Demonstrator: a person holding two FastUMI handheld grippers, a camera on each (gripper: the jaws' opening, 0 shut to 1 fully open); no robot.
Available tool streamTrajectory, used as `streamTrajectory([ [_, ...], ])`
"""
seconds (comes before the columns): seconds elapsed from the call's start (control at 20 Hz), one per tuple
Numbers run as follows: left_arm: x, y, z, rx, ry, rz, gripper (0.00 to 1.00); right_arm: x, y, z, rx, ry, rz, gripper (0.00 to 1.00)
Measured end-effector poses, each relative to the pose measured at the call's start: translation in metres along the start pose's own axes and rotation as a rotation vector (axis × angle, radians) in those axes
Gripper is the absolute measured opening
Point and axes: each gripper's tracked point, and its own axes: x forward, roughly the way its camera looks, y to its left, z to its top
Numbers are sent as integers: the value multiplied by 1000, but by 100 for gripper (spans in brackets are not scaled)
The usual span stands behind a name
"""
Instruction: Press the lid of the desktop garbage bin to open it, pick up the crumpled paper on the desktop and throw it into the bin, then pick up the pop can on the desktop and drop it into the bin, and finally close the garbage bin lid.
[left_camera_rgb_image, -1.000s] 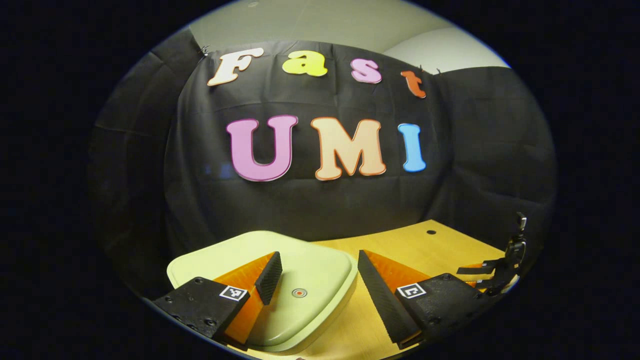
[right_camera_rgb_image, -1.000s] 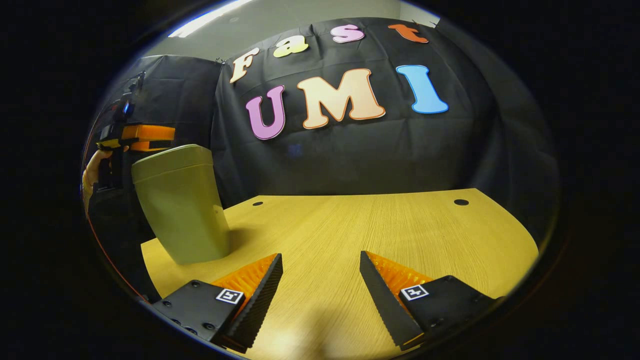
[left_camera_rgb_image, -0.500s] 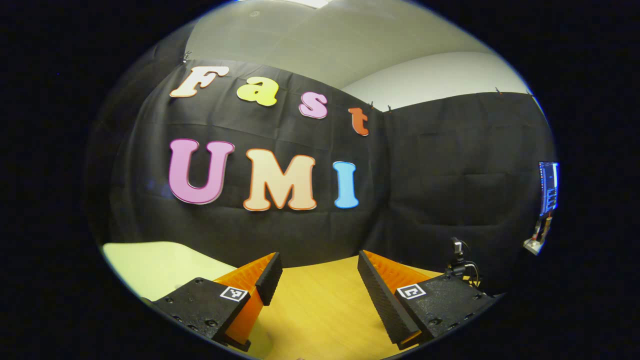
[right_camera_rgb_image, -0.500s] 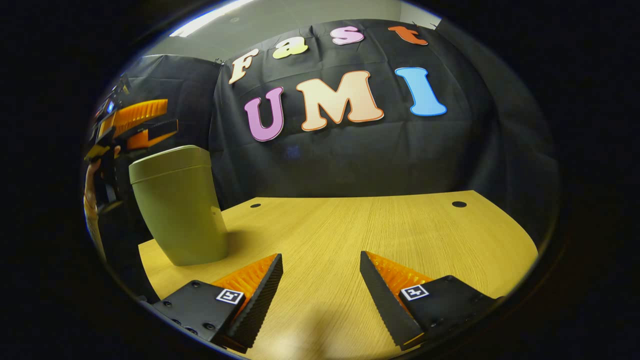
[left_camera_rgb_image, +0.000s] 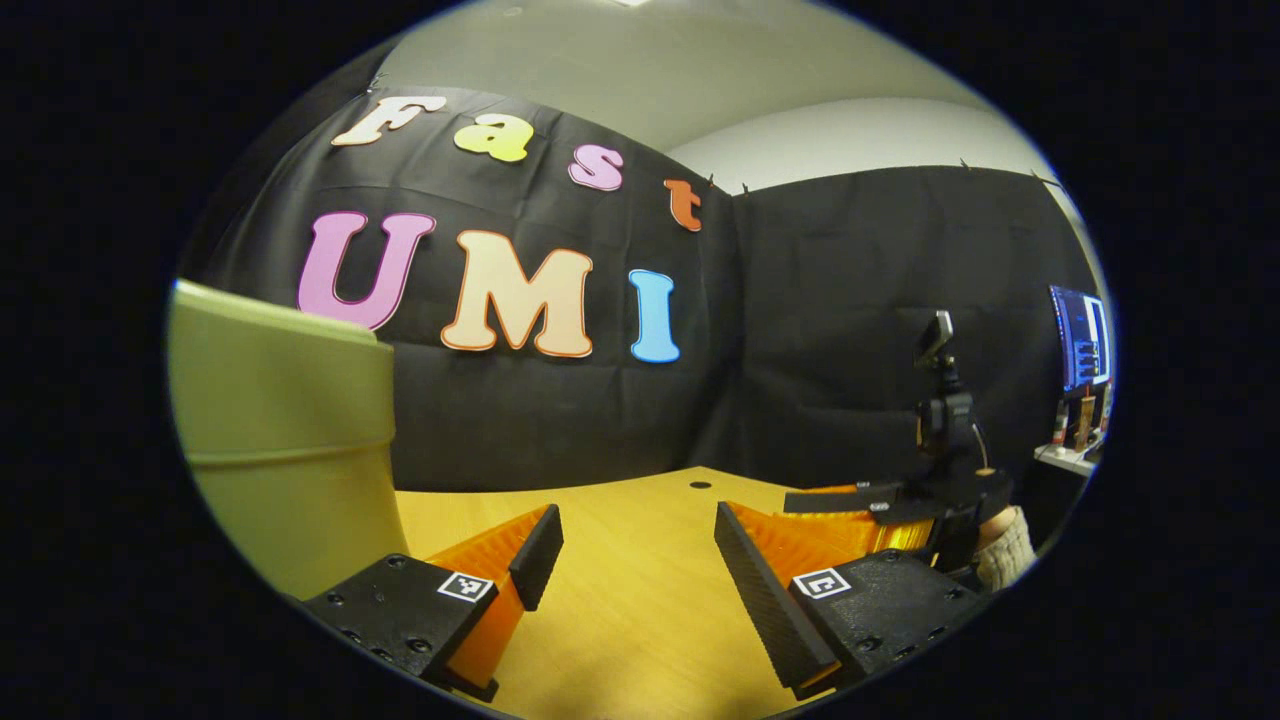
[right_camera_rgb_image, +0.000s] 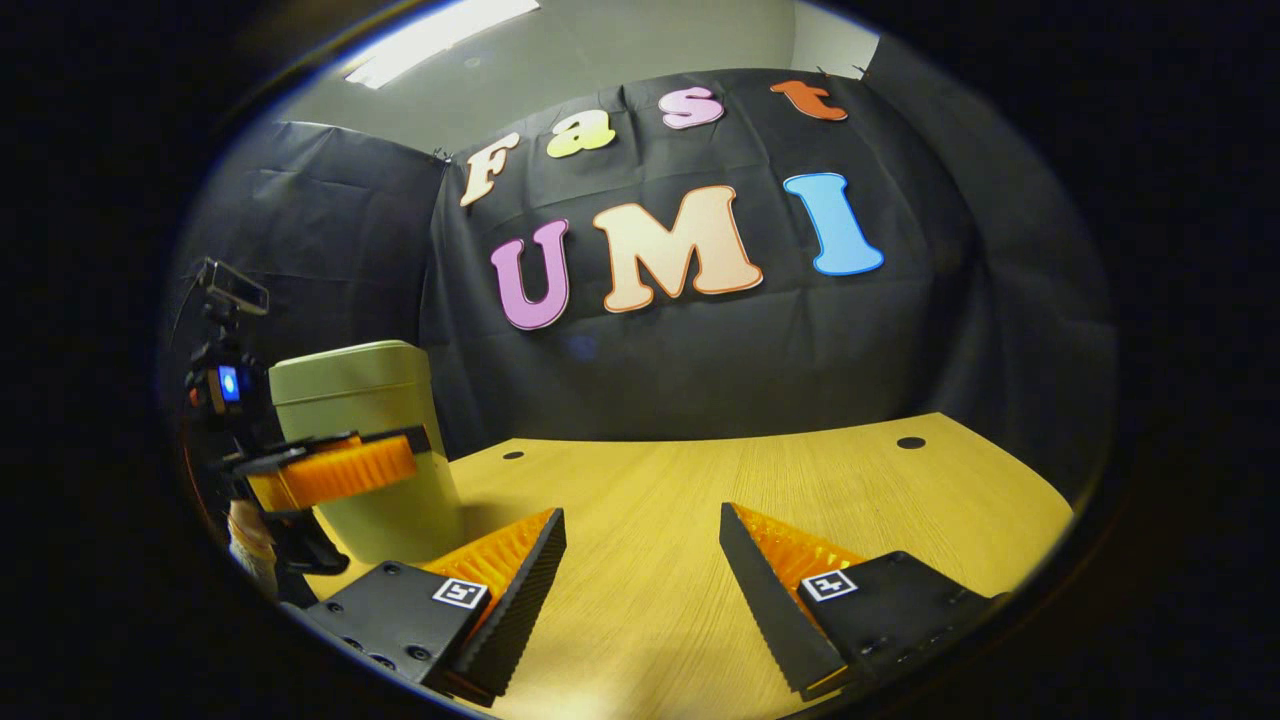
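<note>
The pale green garbage bin stands upright on the wooden desk with its lid down, at the left of the left gripper view. My left gripper is open and empty, low over the desk just right of the bin. In the right gripper view the bin stands at the far left, with my left gripper in front of it, held by a hand. My right gripper is open and empty over the desk. From the left gripper view, the right gripper sits at the desk's right side.
Black cloth walls close the booth behind and to the sides. Two small round holes mark the desk's far edge. A lit screen and a small shelf stand outside the booth at the far right of the left gripper view.
My left gripper has come off the bin's lid, swung right and dropped down beside the bin to desk height. The right gripper has tilted slightly upward; both stay open.
</note>
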Motion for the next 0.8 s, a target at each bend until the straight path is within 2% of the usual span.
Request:
streamTrajectory([
  [0.1, 0, -3, -13, 14, 12, -20, 94, 0, 0, 4, -10, -14, -4, 97],
  [0.3, -2, -3, -28, -32, 22, -43, 93, 3, -5, -5, -32, 11, -22, 98],
  [0.6, -7, 15, -37, -44, 30, 5, 95, 8, -3, -16, -48, 38, -23, 97],
  [0.8, -5, 10, -35, -50, 29, -6, 94, 8, -2, -16, -50, 41, -21, 98],
])
